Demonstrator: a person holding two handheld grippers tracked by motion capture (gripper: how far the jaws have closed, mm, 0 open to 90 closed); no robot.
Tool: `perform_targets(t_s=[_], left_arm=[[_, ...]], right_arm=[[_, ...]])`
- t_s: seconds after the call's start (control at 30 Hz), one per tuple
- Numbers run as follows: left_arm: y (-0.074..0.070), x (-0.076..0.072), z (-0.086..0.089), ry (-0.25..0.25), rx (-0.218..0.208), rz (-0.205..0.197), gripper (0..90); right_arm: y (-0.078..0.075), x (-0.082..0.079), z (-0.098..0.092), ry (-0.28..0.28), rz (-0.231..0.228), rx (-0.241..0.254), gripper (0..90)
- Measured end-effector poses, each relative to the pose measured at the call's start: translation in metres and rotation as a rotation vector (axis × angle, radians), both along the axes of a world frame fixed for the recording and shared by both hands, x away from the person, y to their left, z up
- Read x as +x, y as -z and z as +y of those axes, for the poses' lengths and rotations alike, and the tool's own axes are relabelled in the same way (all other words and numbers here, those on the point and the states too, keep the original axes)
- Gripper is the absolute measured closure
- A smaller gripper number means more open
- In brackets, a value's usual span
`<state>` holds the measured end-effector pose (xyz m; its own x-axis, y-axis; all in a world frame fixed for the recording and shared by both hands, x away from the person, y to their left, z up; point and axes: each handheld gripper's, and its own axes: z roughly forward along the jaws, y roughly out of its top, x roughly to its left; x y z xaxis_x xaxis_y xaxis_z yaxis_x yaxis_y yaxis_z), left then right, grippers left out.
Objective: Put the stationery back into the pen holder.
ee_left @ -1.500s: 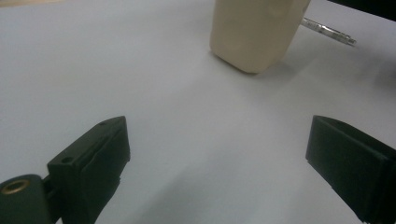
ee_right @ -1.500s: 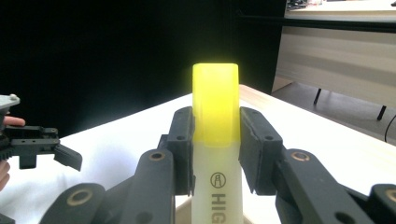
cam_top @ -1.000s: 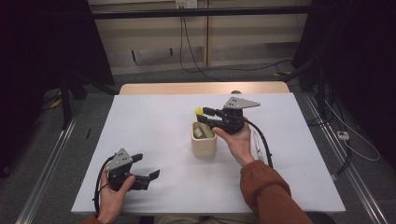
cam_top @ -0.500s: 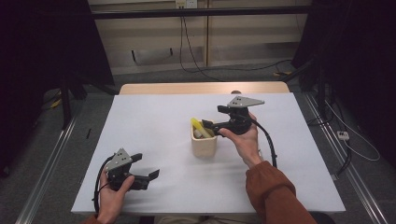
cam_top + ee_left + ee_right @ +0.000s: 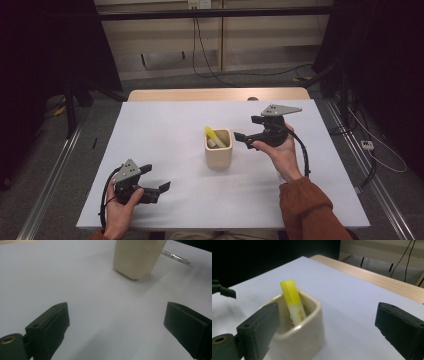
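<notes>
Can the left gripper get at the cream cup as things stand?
Probably yes: the left gripper is open, and bare table lies between it and the cream cup.

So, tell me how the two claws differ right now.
The left claw sits low by the table's near edge; the right claw is held up beside the cream cup. The right claw's jaws have just been opening, nothing between them. Both stand open, empty.
</notes>
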<state>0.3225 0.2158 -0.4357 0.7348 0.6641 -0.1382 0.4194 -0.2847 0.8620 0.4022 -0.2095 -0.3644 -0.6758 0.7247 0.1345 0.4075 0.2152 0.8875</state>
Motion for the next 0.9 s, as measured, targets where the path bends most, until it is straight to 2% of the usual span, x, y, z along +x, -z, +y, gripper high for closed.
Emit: perform_targets(t_s=[0.07, 0.13, 0.23, 0.43, 0.5, 0.63, 0.67, 0.7, 0.73, 0.8, 0.9], left_arm=[[0.000, 0.000, 0.000, -0.002, 0.002, -0.002, 6.3], [0.000, 0.000, 0.000, -0.003, 0.006, 0.001, 6.3], [-0.001, 0.000, 0.000, 0.004, 0.012, -0.003, 6.3], [0.000, 0.000, 0.000, 0.007, 0.000, -0.001, 6.3], [0.000, 0.000, 0.000, 0.004, 0.001, 0.003, 6.3], [-0.001, 0.000, 0.000, 0.006, 0.015, -0.002, 6.3], [-0.001, 0.000, 0.000, 0.002, 0.012, -0.001, 6.3], [0.000, 0.000, 0.000, 0.002, 0.011, 0.001, 6.3], [0.000, 0.000, 0.000, 0.002, 0.012, 0.003, 6.3], [0.000, 0.000, 0.000, -0.001, 0.012, 0.004, 6.3], [0.000, 0.000, 0.000, -0.002, 0.004, 0.002, 6.3]], right_arm=[[0.002, -0.003, -0.007, 0.007, 0.014, -0.017, 6.0], [0.005, -0.006, -0.014, 0.029, 0.027, -0.059, 7.9], [0.011, -0.007, -0.023, 0.061, 0.070, -0.079, 9.9], [0.027, -0.017, -0.033, 0.034, 0.131, -0.149, 16.6], [0.032, -0.022, -0.037, 0.019, 0.158, -0.169, 20.9], [0.042, -0.033, -0.045, 0.021, 0.185, -0.202, 22.6], [0.043, -0.035, -0.047, 0.024, 0.184, -0.204, 26.4], [0.044, -0.038, -0.050, 0.033, 0.165, -0.208, 32.7], [0.043, -0.040, -0.053, 0.034, 0.155, -0.205, 34.7], [0.044, -0.041, -0.056, 0.048, 0.158, -0.191, 34.3], [0.048, -0.042, -0.059, 0.038, 0.185, -0.181, 41.0]])
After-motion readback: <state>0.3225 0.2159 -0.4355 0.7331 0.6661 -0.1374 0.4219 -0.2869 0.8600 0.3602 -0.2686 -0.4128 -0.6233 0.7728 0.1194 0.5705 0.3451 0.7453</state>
